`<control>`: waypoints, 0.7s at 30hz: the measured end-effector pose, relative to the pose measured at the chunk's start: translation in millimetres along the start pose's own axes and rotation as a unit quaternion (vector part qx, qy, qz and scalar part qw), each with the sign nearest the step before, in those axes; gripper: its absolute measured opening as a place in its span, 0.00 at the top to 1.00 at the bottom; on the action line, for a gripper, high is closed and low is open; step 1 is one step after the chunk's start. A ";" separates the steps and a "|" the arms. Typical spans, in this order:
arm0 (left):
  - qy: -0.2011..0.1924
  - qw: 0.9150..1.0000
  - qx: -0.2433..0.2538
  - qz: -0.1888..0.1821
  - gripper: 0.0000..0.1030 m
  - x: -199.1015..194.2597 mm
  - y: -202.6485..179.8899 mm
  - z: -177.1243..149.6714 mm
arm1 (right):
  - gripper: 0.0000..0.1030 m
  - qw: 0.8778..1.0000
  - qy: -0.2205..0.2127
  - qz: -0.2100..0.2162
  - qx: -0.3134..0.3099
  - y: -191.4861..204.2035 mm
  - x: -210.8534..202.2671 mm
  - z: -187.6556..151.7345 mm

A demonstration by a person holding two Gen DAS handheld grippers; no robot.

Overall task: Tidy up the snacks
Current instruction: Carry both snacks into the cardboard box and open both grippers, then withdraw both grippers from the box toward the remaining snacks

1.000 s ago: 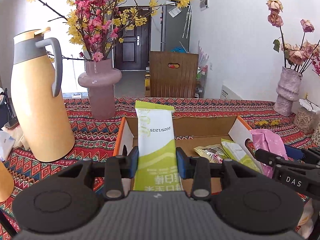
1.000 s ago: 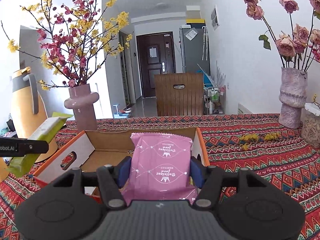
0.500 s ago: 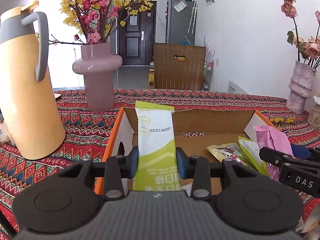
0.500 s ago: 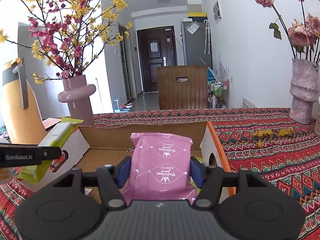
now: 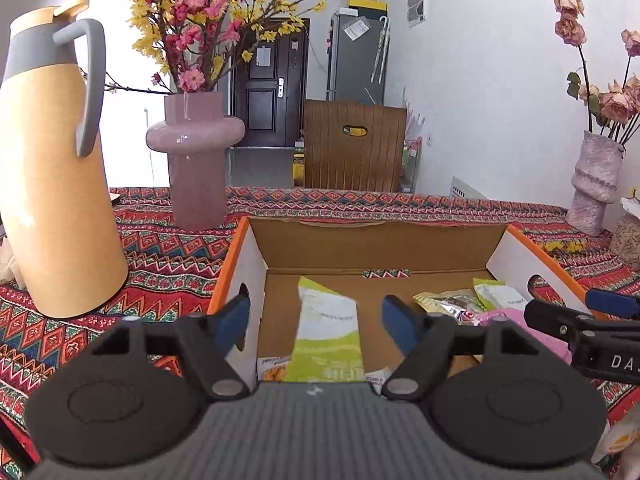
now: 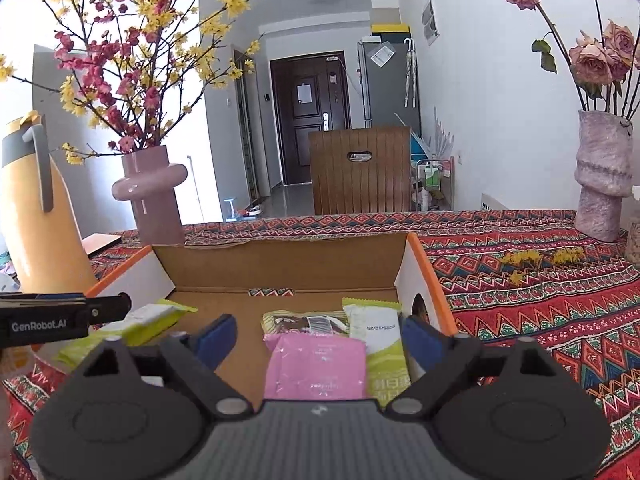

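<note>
The cardboard box (image 5: 376,248) holds a green snack packet (image 5: 326,336) between the opening left gripper (image 5: 316,320) pads, untouched. The pink packet (image 6: 316,364) lies between the opening right gripper (image 6: 316,340) pads, unclamped; only its view shows a second green packet (image 6: 380,340) alongside.

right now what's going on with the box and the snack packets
A person is sorting snacks into a cardboard box with a hand-held gripper in each hand. The left hand-held gripper is opening over a green and white packet; the right hand-held gripper is opening over a pink packet. Neither packet is pinched, and both lie in the box among other snacks.
</note>
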State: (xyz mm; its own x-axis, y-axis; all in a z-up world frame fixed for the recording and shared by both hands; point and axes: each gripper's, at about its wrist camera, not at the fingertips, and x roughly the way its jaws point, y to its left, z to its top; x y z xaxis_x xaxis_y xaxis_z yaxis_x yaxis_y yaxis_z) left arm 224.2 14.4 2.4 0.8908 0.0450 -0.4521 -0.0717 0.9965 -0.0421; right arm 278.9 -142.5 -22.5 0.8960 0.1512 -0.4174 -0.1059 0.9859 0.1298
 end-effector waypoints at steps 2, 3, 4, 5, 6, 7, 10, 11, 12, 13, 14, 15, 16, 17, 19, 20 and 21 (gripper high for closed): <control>-0.010 1.000 -0.007 0.003 0.05 -2.8 1.7 0.4 | 0.02 1.000 -0.003 -0.001 0.007 -2.1 -0.2 0.2; -0.012 1.000 -0.010 0.003 0.00 -3.3 2.3 0.2 | 0.00 1.000 -0.003 -0.003 0.009 -3.1 0.4 0.0; -0.013 1.000 -0.013 0.005 0.00 -3.5 2.9 -0.2 | 0.00 1.000 -0.002 -0.003 0.011 -3.8 0.7 0.0; -0.012 1.000 -0.014 0.005 0.00 -2.8 3.2 -0.5 | 0.00 1.000 -0.003 -0.003 0.012 -4.3 0.5 0.2; -0.010 1.000 -0.015 0.006 0.00 -1.7 3.6 -0.7 | 0.00 1.000 -0.003 -0.002 0.013 -4.6 0.1 0.4; -0.008 1.000 -0.017 0.007 0.00 -0.6 4.2 -1.2 | 0.00 1.000 -0.005 -0.002 0.013 -4.6 -0.8 0.5; -0.007 1.000 -0.025 0.011 0.00 -0.2 6.9 -0.6 | 0.00 1.000 -0.012 0.000 0.014 -4.3 -3.3 1.1; -0.006 1.000 -0.025 0.010 0.00 -1.0 7.2 0.7 | 0.00 1.000 -0.014 0.000 0.014 -4.3 -4.5 1.8; -0.006 1.000 -0.025 0.008 0.00 -2.2 7.4 2.9 | 0.00 1.000 -0.016 0.000 0.015 -4.3 -6.0 2.2; -0.007 1.000 -0.025 0.008 0.00 -4.3 7.5 5.4 | 0.00 1.000 -0.019 0.001 0.015 -3.9 -7.9 3.4; -0.011 1.000 -0.026 0.013 0.00 -8.0 7.0 8.0 | 0.00 1.000 -0.022 0.002 0.013 -3.0 -10.2 5.1; -0.016 0.999 -0.027 0.015 0.00 -11.9 6.8 10.3 | 0.00 1.000 -0.027 0.003 0.011 -1.7 -13.2 7.7; -0.020 0.999 -0.027 0.017 0.00 -16.3 6.5 12.5 | 0.00 0.999 -0.031 0.002 0.008 -0.2 -17.2 10.5; -0.024 0.999 -0.029 0.019 0.00 -21.9 6.8 14.6 | 0.00 0.999 -0.037 0.002 0.005 1.2 -21.7 13.3; -0.029 0.999 -0.032 0.019 0.00 -31.5 8.2 16.7 | 0.00 0.999 -0.046 0.004 0.000 3.5 -31.9 18.0; -0.030 0.999 -0.034 0.017 0.00 -36.9 8.6 17.0 | 0.00 0.999 -0.051 0.004 -0.001 4.6 -36.6 19.4; -0.030 0.999 -0.036 0.015 0.00 -41.3 8.6 17.1 | 0.00 0.999 -0.054 0.004 -0.002 6.0 -41.9 20.4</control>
State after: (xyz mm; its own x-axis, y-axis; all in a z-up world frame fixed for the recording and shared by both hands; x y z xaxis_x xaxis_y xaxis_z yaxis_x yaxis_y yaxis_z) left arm 194.4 22.3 36.0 0.9129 0.0819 -0.3998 -0.1293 0.9872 -0.0929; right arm 249.5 -144.3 14.2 0.9362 0.1511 -0.3172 -0.1155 0.9850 0.1284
